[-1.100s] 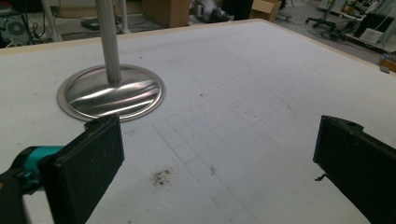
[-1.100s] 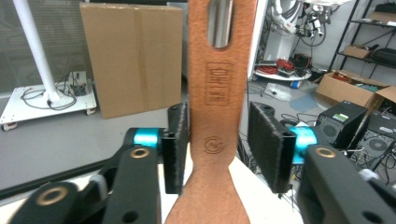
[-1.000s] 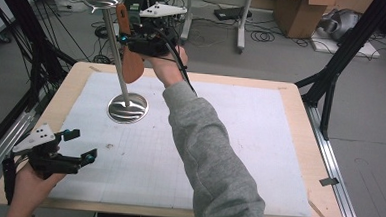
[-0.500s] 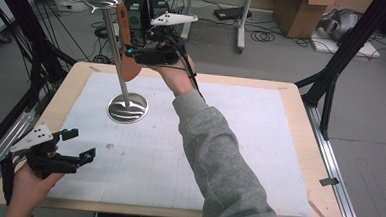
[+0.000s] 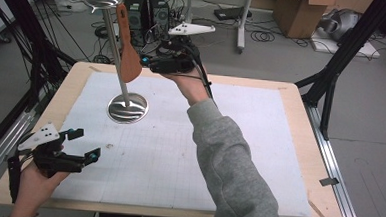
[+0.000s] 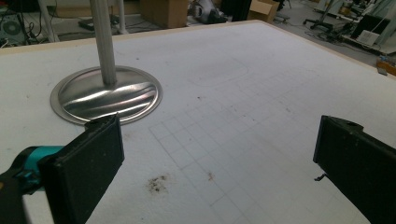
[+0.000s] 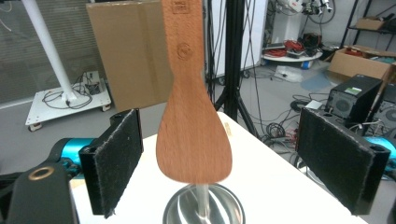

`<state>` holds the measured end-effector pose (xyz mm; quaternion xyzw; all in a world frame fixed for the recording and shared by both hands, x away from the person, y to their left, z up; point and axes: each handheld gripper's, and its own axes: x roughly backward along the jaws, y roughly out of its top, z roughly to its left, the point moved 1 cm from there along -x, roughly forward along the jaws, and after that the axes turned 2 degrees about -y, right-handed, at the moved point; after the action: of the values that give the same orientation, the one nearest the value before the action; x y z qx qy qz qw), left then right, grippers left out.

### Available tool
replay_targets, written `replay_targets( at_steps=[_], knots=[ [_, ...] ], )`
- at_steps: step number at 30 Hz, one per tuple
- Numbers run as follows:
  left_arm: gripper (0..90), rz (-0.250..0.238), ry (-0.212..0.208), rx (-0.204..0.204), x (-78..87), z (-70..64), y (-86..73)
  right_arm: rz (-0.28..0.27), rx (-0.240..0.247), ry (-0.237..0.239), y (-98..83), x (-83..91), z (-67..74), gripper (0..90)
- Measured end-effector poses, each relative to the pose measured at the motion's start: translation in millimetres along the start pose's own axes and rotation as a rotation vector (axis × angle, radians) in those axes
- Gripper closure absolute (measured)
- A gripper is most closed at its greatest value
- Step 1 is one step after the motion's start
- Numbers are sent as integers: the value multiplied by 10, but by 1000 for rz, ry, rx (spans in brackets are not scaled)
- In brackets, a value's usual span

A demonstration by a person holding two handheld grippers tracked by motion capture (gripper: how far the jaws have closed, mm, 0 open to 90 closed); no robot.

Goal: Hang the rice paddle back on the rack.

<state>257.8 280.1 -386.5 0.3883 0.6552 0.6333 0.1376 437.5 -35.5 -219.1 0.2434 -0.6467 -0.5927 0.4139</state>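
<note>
From the high view, the hanging part looks pretty much done: the flat wooden spatula [image 5: 129,50] dangles blade-down off the top of the tall polished metal stand [image 5: 115,44], whose round base [image 5: 127,107] sits on the white gridded mat on the bench [image 5: 292,96]. The right gripper [image 5: 144,62] is right next to the blade, and its jaws have just been opening, so my guess is it's letting go and what's left is just backing the hand away without knocking the thing. The left gripper [image 5: 84,145] hovers near the front-left corner of the bench, jaws apart, holding nothing. Where exactly the handle hooks on is cut off at the top edge, so I can't tell how securely it hangs. Left gripper view: both black pads stand wide with only mat between them, plus the stand's base [image 6: 106,93] and lower pole just ahead; the upper part of the stand is out of frame. Right gripper view: the spatula [image 7: 194,126] sits between the spread pads with a clear gap on each side, touching neither. Its blade is a bit blurry, the handle runs off the top, and the pole behind it is mostly hidden, with just the base [image 7: 204,207] peeking out below.
</note>
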Motion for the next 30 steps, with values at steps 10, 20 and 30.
replay_targets(
  at_steps=[10,20,30],
  knots=[
    [23,15,-23,-1,-156,11,12,16,-10,-26,-204,267,-75,140],
    [23,-5,-25,7,-179,66,73,43,-35,-53,-425,469,-175,125],
    [22,-32,-19,24,-153,147,113,48,-31,-69,-569,659,-240,125]
  ],
)
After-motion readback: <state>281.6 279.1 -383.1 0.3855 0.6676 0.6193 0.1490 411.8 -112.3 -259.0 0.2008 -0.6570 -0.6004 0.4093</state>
